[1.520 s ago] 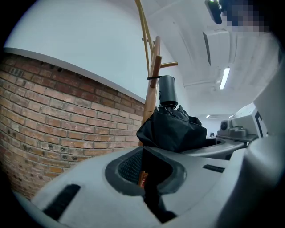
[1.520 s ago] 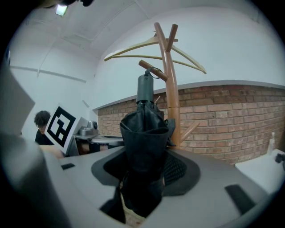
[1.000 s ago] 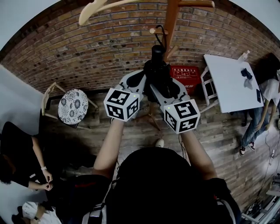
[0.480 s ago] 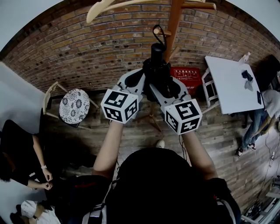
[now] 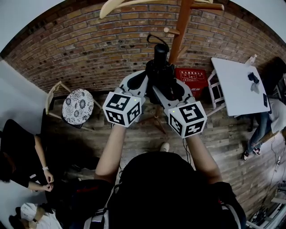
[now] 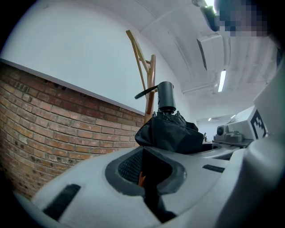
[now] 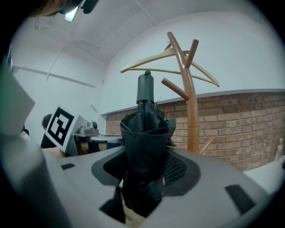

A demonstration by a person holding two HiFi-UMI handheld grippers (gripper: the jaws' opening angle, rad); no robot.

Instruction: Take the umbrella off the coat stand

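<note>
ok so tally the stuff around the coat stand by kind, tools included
umbrella: 1
coat stand: 1
hanger: 1
tool: 2, the left tool and the right tool
total: 5

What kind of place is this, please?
Probably an indoor studio or casual workroom: there is a brick wall, a wooden plank floor, a white table and a wooden coat stand.
</note>
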